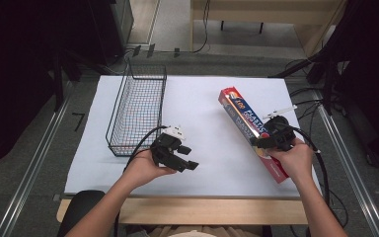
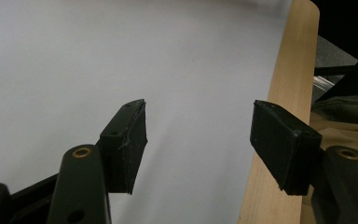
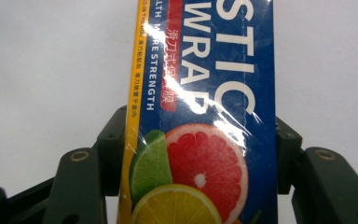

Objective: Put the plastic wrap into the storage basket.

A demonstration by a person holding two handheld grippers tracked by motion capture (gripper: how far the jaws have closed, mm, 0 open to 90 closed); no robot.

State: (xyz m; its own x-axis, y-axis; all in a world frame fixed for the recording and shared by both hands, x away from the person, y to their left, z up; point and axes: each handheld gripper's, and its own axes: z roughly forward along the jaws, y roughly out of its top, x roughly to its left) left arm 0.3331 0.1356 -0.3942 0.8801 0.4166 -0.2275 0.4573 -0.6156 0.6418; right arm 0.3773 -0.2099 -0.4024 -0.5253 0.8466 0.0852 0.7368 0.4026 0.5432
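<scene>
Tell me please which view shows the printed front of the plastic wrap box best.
The right gripper view: the plastic wrap box lies close between the jaws of the right gripper, so its lettering and citrus picture are readable. The high view shows the whole box lying aslant on the white table sheet, print too small to read.

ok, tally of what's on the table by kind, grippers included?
Wire basket: 1, standing with nothing in it
Plastic wrap box: 1, in the right gripper
Grippers: 2, the left gripper open over the white sheet
Total: 4
</scene>
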